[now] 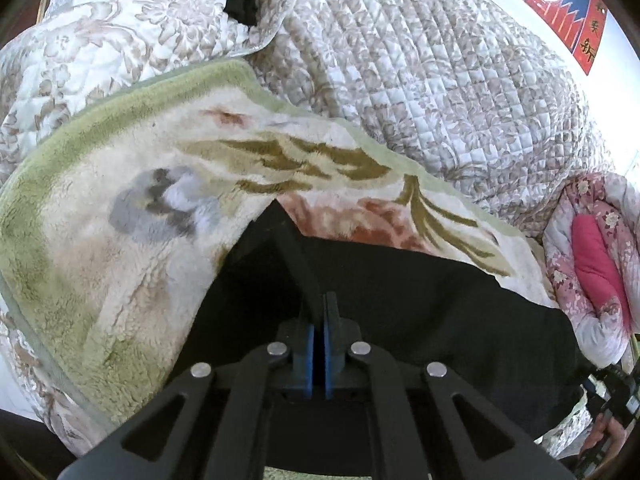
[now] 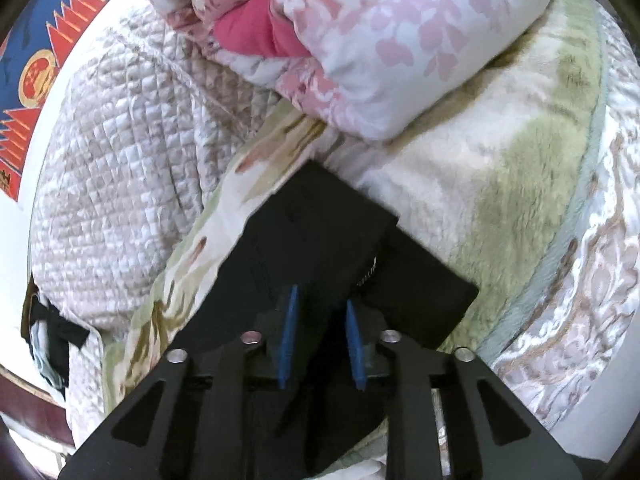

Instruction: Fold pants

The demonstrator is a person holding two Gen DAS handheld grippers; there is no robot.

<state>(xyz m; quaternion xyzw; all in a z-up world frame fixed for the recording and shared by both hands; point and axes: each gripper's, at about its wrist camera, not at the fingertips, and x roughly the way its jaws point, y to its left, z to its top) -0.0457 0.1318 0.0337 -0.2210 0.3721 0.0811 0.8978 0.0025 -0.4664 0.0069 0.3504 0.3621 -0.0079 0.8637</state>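
Showing the left gripper [image 1: 319,300]: blue pads pressed flat together, with a raised fold of the black pants [image 1: 420,300] rising between the tips; whether the cloth was truly pinched could not be told.
Right gripper [image 2: 320,300]: jaws stood partly apart, blue pads clear of each other, black cloth lying under and between them, no pad seen pressing on it.
Pants, position: lay folded flat on the fleece blanket [image 1: 100,240], straight edges and a square corner toward the far side in the right wrist view [image 2: 328,216].
Pants, detail: a short row of pale stitching showed near the right edge of the upper layer.
Fleece blanket: cream pile with green border and leaf and flower print, spread beneath the pants.
Quilted bedspread [image 1: 420,80]: beige floral, heaped beyond the blanket.
Pink floral duvet [image 2: 380,40]: rolled, with a magenta lining, resting on the blanket's far edge.
Red banner [image 1: 588,36]: hung on the white wall behind the bedding.
Person's hand [image 1: 604,436]: seen at the lower right edge of the left wrist view, on the other tool.
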